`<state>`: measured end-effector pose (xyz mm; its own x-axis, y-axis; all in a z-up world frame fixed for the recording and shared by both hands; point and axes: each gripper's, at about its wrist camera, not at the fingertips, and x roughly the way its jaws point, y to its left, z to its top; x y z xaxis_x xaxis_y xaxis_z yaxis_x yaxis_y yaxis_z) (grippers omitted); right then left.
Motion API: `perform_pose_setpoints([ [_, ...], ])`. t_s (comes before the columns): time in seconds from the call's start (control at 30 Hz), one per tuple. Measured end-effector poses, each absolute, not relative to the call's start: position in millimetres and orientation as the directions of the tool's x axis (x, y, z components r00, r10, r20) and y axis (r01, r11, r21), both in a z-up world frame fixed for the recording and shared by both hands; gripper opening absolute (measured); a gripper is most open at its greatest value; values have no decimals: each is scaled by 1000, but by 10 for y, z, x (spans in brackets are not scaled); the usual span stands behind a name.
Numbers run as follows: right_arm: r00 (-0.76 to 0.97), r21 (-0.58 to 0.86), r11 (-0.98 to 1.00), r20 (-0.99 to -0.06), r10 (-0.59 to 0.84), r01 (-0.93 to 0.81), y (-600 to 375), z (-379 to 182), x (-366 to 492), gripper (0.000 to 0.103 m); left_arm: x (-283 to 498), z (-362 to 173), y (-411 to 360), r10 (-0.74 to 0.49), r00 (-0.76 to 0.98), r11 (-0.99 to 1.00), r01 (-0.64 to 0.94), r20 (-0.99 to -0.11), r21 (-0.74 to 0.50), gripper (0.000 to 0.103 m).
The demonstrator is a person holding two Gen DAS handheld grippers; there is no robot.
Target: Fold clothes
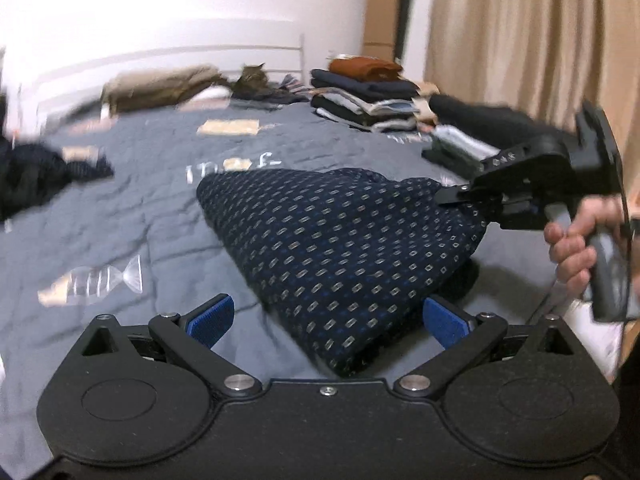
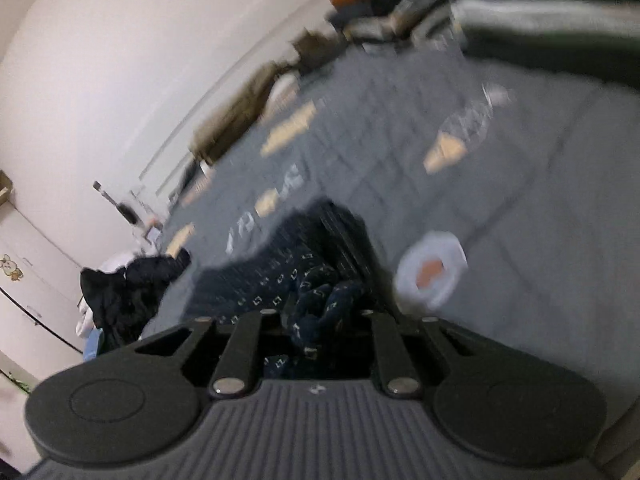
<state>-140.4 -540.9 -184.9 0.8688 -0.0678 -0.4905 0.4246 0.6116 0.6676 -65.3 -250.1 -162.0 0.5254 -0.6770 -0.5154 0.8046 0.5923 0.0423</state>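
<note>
Navy diamond-patterned garment [image 1: 340,248], grey-blue printed bedspread [image 1: 140,208]

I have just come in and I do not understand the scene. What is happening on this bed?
A person is folding a dark patterned garment on the bed. The right gripper is shut on the garment's far right corner. The left gripper is open, with the near edge between its blue pads, not pressed. Folded clothes are stacked behind.

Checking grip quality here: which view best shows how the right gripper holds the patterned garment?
The left wrist view: it shows the right gripper from outside, pinching a corner of the patterned garment lifted off the bed. The right wrist view is blurred and shows only bunched cloth between its fingers.
</note>
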Motion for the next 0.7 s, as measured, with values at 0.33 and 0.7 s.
perform_pose_setpoints([
  [0.33, 875, 664, 640, -483, -26, 386, -5391, -1977, -1448, 16, -1043, -2036, -2996, -566, 695, 451, 711, -444, 539, 96],
  [0.7, 857, 659, 621, -513, -41, 424, -5377, -2010, -1445, 17, -993, -2061, -2980, -495, 770, 458, 626, -404, 632, 69],
])
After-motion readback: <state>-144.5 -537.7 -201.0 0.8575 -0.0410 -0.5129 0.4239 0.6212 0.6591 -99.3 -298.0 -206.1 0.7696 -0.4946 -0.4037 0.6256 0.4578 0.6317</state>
